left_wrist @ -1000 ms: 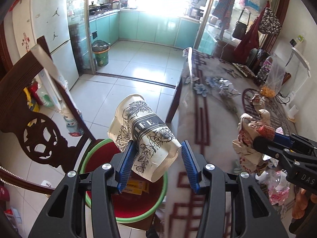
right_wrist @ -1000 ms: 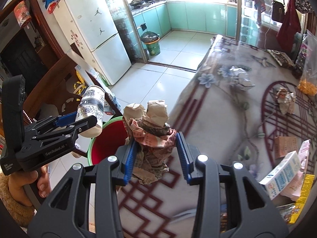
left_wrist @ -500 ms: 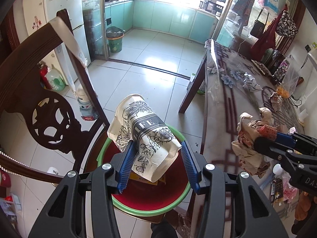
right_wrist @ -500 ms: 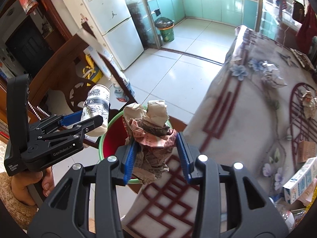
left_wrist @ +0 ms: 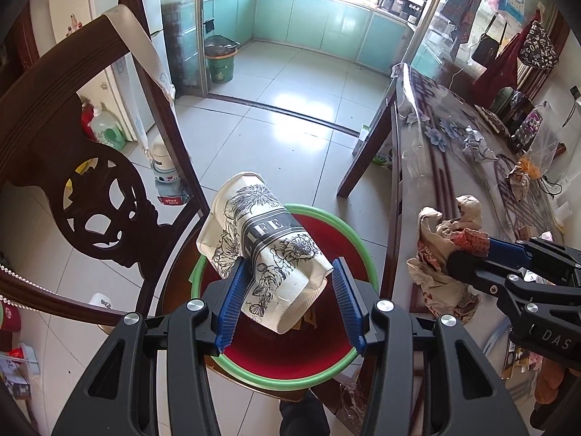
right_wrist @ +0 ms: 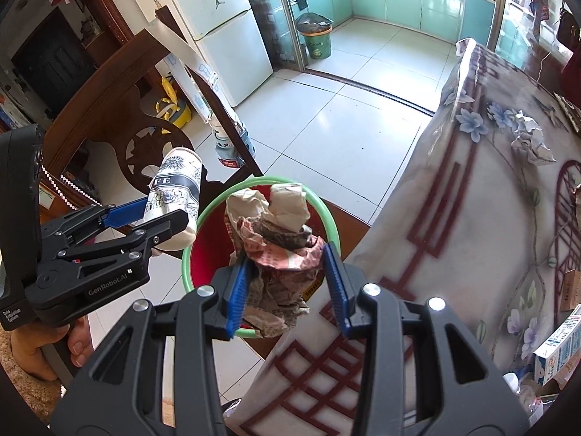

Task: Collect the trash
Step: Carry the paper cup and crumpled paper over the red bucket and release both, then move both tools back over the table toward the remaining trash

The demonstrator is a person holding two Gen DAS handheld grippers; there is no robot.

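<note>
Holding a crushed paper cup (left_wrist: pixel 267 250) with a black flower print, the left hand-held gripper (left_wrist: pixel 290 299) has its blue pads pinching the cup's lower end, cup tilted with the open rim pointing up and away. It hangs right over a red bin with a green rim (left_wrist: pixel 357 243) that sits on the floor just off the desk's near-left corner, next to a dark carved wooden chair (left_wrist: pixel 87 196).

The right hand-held gripper (right_wrist: pixel 287 283) is clamped on a crumpled wad of paper wrappers (right_wrist: pixel 279 239), brownish with some red print, and the pads are pressed into both sides of it. From the right wrist view the wad sits over the bin's rim on the side by the desk edge, and you can see the left gripper off to the left with the cup near the bin's other side. A hand (right_wrist: pixel 40 341) is wrapped around that gripper's handle at the bottom left.

The desk (right_wrist: pixel 472 239) has a flowery cloth under clear plastic. More trash is sitting on it: a balled-up silvery wrapper (right_wrist: pixel 530 141) toward the far side, and a small carton (right_wrist: pixel 559 345) by the right edge. There's something yellowish already lying in the bin, can't tell what. Back in the kitchen there's another bin (left_wrist: pixel 219 60) by the glass door.
</note>
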